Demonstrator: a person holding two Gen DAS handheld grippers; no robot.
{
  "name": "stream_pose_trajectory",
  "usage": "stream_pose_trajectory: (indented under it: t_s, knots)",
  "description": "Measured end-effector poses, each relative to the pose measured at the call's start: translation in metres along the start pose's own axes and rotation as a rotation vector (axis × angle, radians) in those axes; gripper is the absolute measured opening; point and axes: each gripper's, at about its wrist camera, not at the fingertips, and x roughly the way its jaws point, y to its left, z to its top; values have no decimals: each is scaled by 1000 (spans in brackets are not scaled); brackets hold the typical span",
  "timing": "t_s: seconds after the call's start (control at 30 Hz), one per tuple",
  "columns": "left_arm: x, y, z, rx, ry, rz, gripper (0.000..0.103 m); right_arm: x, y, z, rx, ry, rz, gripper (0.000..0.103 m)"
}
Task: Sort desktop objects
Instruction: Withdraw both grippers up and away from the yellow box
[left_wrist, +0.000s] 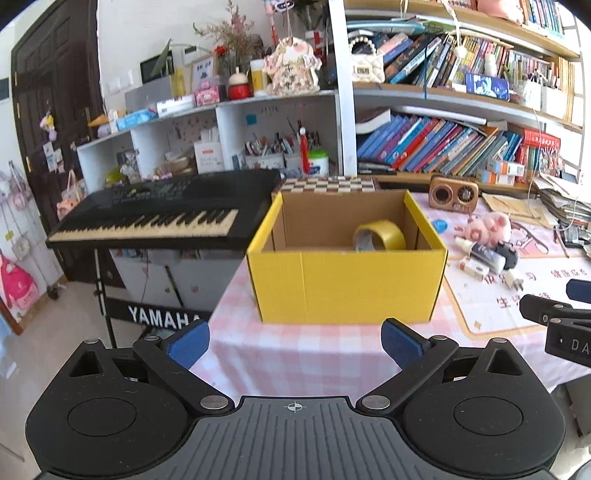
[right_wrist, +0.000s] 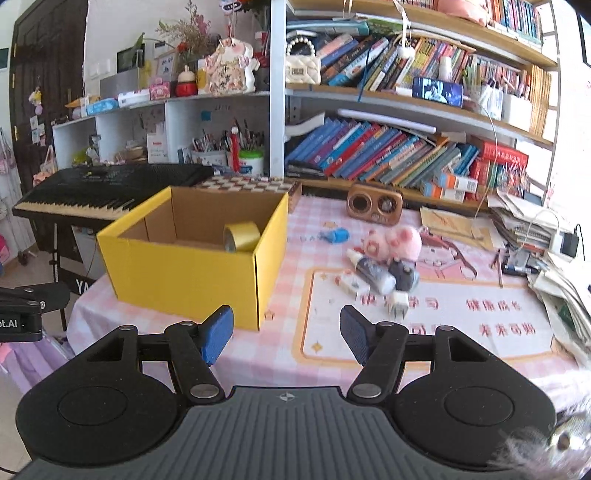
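I held the left gripper (left_wrist: 295, 341) spread and empty, the yellow box (left_wrist: 345, 280) straight ahead of it with the tape roll (left_wrist: 380, 236) inside. My right gripper (right_wrist: 286, 334) was spread and empty too; the box sat ahead-left, while the pink plush (right_wrist: 400, 240), bottle (right_wrist: 375, 273) and plug (right_wrist: 399, 304) lay ahead-right.

Yellow tape roll (right_wrist: 242, 236) on edge inside yellow box (right_wrist: 192, 273).
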Motion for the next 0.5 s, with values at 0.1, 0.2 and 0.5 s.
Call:
stream_pose_trajectory:
  t_s: [0.1, 0.2, 0.5]
  knots:
    - [0, -3, -8, 2, 20, -4, 101, -2, 2, -9, 1, 15, -4, 63]
    - [-1, -6, -13, 12, 29, -3, 101, -3, 1, -14, 4, 31, -6, 64]
    - [0, -14, -28, 28, 75, -25, 101, -3, 1, -25, -2, 62, -10, 68]
